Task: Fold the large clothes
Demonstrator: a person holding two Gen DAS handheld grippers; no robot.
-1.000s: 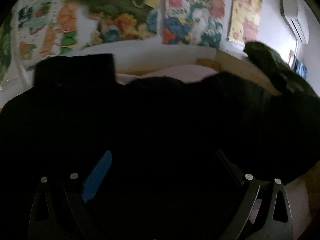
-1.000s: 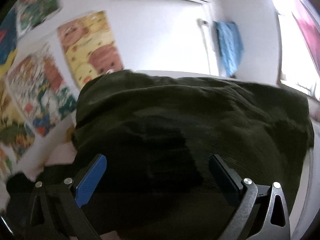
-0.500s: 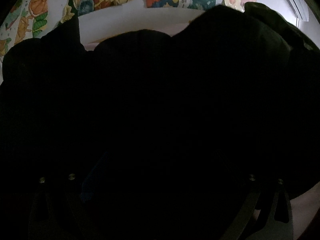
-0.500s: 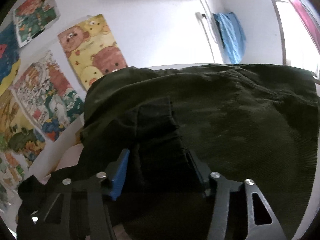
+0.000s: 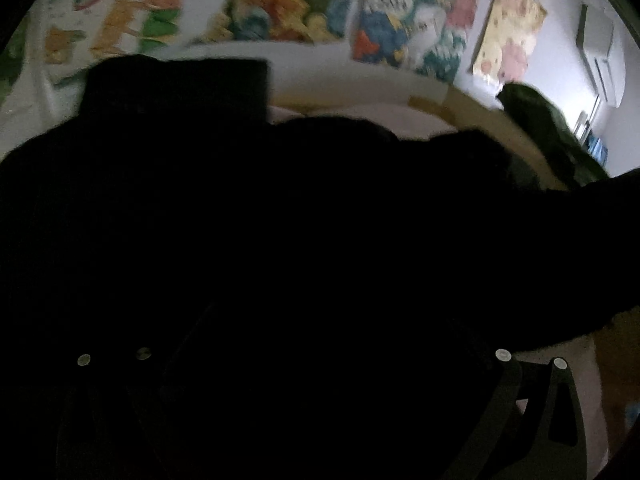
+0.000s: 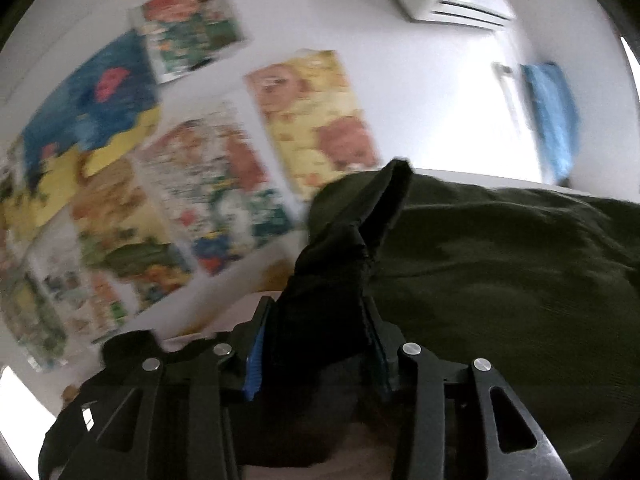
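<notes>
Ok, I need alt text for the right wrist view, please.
The right gripper, whose jaws have just been closing, pinches a bunched fold of the dark green garment and holds it raised. Behind, blurred, colourful posters cover a white wall, with an air conditioner above.

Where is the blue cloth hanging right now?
In the right wrist view, the blue cloth hangs on the white wall at far right, below the air conditioner, above the dark green garment.

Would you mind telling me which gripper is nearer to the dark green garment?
Right. The right gripper has just closed on a fold of black fabric lying against the dark green garment. The left gripper is over the black garment, with the green one far off at upper right.
</notes>
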